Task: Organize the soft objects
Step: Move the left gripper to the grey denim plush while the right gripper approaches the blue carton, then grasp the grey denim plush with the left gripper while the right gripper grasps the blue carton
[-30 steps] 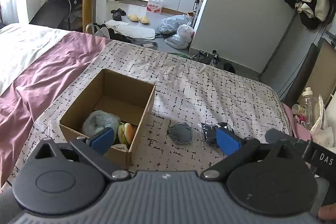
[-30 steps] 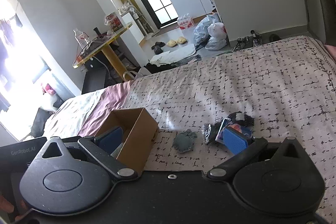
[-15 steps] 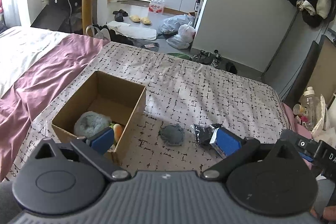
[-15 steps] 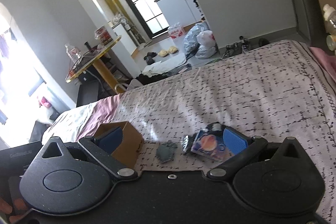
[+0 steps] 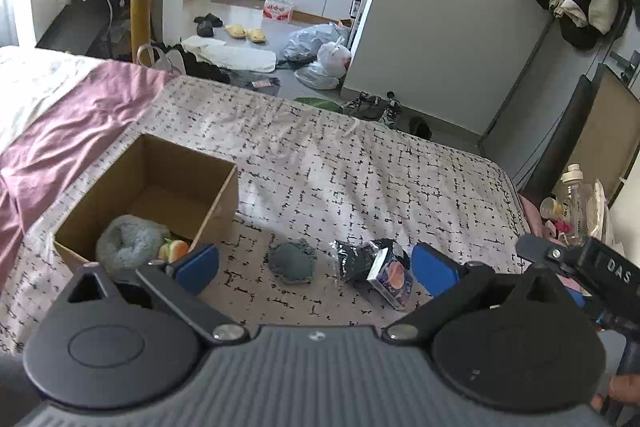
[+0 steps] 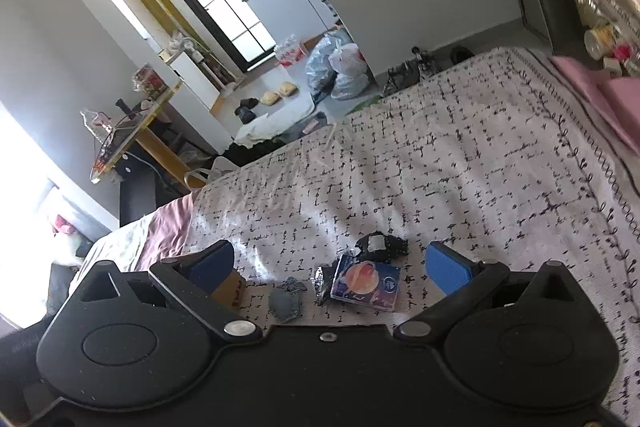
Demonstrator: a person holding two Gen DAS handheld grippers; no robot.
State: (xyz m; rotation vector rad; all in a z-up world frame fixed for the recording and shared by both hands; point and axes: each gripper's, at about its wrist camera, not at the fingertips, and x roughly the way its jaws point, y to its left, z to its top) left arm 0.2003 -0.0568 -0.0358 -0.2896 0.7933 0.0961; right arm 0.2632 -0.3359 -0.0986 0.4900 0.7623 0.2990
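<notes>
On a bed with a black-and-white patterned bedspread [image 5: 360, 179], an open cardboard box [image 5: 152, 187] holds a fluffy grey plush [image 5: 128, 239] and an orange-and-green soft toy [image 5: 174, 250]. Just right of the box lie a grey round pad [image 5: 292, 262], a crumpled black wrapper [image 5: 354, 259] and a blue tissue packet [image 6: 366, 283]. The left gripper [image 5: 316, 265] and right gripper [image 6: 330, 261] hover above, fingers spread wide, holding nothing.

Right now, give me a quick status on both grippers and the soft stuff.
Left gripper open, empty. Right gripper open, empty. Grey pad, dark bundle and blue packet on the bed, outside the cardboard box. Nothing blocking.
</notes>
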